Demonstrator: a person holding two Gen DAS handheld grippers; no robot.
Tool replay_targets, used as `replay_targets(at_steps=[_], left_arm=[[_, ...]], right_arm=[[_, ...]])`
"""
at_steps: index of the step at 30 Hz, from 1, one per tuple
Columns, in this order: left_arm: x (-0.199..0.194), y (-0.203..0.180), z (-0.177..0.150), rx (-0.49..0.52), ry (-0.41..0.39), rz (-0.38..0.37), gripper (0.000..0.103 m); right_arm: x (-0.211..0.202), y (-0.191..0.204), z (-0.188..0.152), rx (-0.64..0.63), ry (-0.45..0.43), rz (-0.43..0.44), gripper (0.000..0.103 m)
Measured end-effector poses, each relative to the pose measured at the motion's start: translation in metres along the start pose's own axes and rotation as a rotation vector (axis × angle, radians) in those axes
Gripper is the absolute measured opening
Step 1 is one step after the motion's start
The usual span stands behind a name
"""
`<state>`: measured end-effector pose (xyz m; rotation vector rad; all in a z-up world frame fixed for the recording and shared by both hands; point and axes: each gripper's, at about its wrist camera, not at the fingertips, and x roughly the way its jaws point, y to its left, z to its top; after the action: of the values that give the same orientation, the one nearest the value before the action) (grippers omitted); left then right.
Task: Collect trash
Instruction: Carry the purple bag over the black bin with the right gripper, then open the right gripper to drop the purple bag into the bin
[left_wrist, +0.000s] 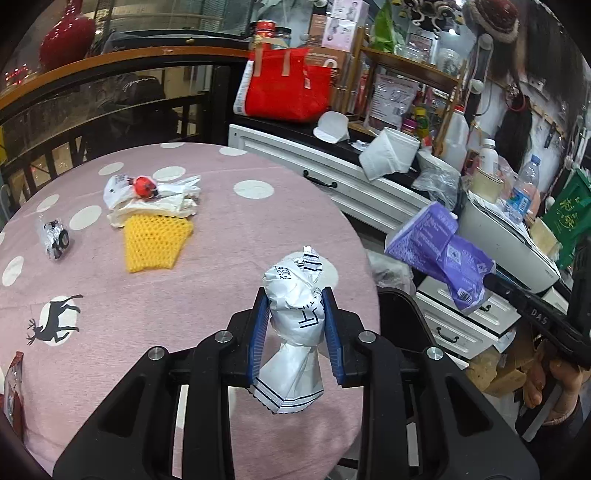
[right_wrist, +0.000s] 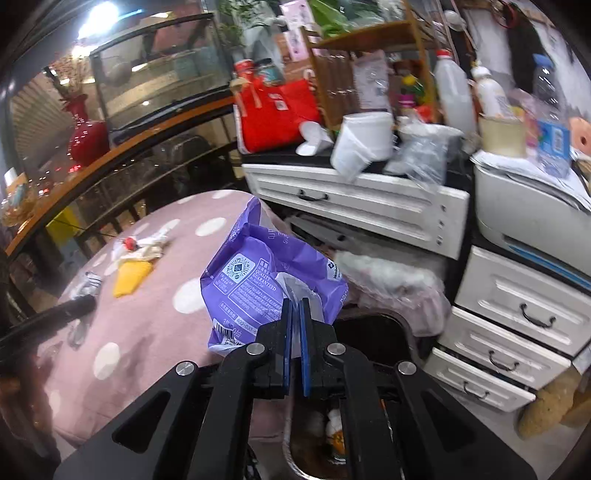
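My left gripper (left_wrist: 295, 314) is shut on a crumpled white wrapper (left_wrist: 295, 295) with black print, held above the pink dotted tablecloth (left_wrist: 221, 229). My right gripper (right_wrist: 295, 306) is shut on a purple plastic bag (right_wrist: 255, 277), held off the table's right edge above a dark bin (right_wrist: 369, 339); the purple bag also shows in the left wrist view (left_wrist: 439, 251). On the table lie a yellow foam net (left_wrist: 155, 240), a pile of white wrappers with a red piece (left_wrist: 147, 192) and a small clear wrapper (left_wrist: 55, 236).
A bin with trash inside (right_wrist: 332, 435) sits below my right gripper. White drawer cabinets (right_wrist: 369, 206) with clutter, a red bag (left_wrist: 288, 88) and bottles stand to the right and behind. A glass railing (left_wrist: 110, 96) lies beyond the table.
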<state>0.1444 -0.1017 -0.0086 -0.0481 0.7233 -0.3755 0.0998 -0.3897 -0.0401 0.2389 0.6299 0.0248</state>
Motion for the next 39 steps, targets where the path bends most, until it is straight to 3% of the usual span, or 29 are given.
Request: replay_targets(at_steps=[8,18,22,24,26,32,39], left_arm=[[0.004,-0.023,-0.003,0.047,0.013,-0.042,0.029],[0.014,-0.057,-0.011,0.124,0.049,-0.1,0.029],[0.02,-0.069,-0.016,0.149,0.067,-0.118,0.029],[0.023,-0.074,-0.018,0.16,0.078,-0.129,0.029],[0.026,-0.079,-0.02,0.171,0.087,-0.14,0.029],[0.037,-0.097,-0.027,0.206,0.12,-0.189,0.029],[0.062,-0.13,-0.043,0.272,0.203,-0.279,0.029]], right_arm=[[0.014,-0.026,-0.028,0.021,0.092,-0.123,0.005],[0.074,-0.047,-0.068,0.075,0.306,-0.219,0.005],[0.086,-0.053,-0.08,0.112,0.348,-0.237,0.009],[0.088,-0.057,-0.084,0.131,0.363,-0.248,0.018],[0.088,-0.062,-0.086,0.159,0.36,-0.249,0.048],[0.078,-0.072,-0.082,0.229,0.336,-0.25,0.051],[0.051,-0.082,-0.061,0.249,0.236,-0.283,0.057]])
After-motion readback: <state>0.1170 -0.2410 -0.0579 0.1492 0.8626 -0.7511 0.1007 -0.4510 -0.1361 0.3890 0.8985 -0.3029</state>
